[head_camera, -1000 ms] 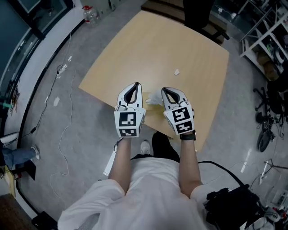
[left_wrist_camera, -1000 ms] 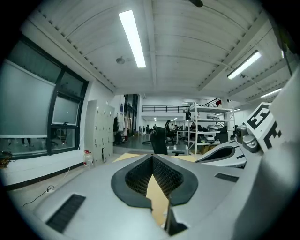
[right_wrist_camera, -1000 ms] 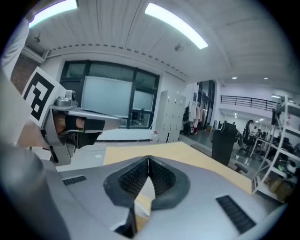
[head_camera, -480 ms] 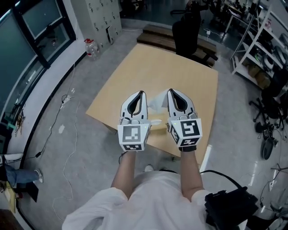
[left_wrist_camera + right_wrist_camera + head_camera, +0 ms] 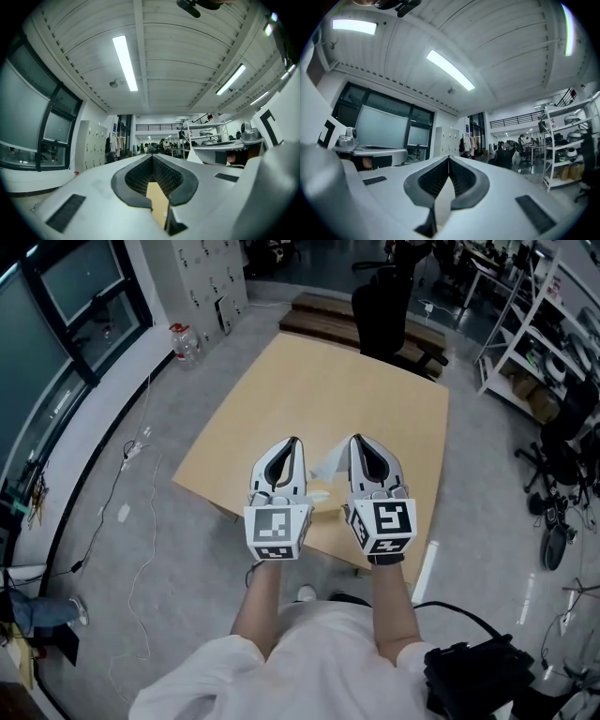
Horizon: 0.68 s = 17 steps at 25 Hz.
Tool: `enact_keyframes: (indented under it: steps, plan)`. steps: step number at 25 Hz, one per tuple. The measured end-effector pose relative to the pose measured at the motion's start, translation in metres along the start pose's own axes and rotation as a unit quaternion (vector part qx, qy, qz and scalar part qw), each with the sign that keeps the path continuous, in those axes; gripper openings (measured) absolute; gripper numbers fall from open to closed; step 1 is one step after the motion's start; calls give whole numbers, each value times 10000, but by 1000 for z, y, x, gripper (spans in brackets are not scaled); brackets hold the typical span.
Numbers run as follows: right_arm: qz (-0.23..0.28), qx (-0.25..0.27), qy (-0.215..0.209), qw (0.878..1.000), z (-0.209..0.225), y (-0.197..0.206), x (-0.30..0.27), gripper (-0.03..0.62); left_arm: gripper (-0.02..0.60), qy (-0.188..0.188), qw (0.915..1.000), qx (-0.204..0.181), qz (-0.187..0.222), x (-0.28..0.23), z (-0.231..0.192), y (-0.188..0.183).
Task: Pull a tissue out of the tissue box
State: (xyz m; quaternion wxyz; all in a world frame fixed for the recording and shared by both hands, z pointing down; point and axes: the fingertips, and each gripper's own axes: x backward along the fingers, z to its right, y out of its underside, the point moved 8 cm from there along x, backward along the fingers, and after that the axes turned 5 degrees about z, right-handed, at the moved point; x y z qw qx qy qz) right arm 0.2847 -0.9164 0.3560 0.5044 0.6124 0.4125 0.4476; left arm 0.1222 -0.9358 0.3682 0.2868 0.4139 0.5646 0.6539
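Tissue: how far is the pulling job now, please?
Mostly done, it seems: the white tissue hangs over the table beside the tip of the right claw, whose jaws are shut, apparently on it. The left claw is shut too. Left: I cannot see the box, so whether the tissue is fully free stays unconfirmed.

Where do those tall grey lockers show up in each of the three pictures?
Head view: grey lockers at the top edge, left of centre, beyond the table.
Left gripper view: lockers left of centre, against the far wall.
Right gripper view: lockers just left of centre.
Shared landmark: white shelving rack, right of the lockers in all three.
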Motion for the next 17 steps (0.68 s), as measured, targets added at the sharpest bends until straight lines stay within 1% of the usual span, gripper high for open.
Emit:
enact_keyframes:
  steps: [5,9,12,13,14,15,17]
  plan:
    - [-31,-20,176,9998,14,2,3,5,-12,121,9999,-27,-42,-8,10,2]
    - [-34,-59,267,9996,23,4,5,4,-12,143,9998,4,-135,-11,15,10]
    - [-38,-83,327,9994,28,3,6,4,-12,221,9997,-12,-139,-12,18,8]
    - [-52,-82,353,9993,29,3,5,4,-12,321,9994,-28,-141,-13,18,8]
    - [-71,-74,384,9992,30,3,3,4,-12,512,9986,-54,-151,-14,18,8]
    - [-96,-59,418,9991,30,4,2,4,-12,789,9967,-91,-168,-15,19,10]
    - [-148,-17,487,9987,30,6,0,3,-11,1447,9891,-180,-219,-16,22,14]
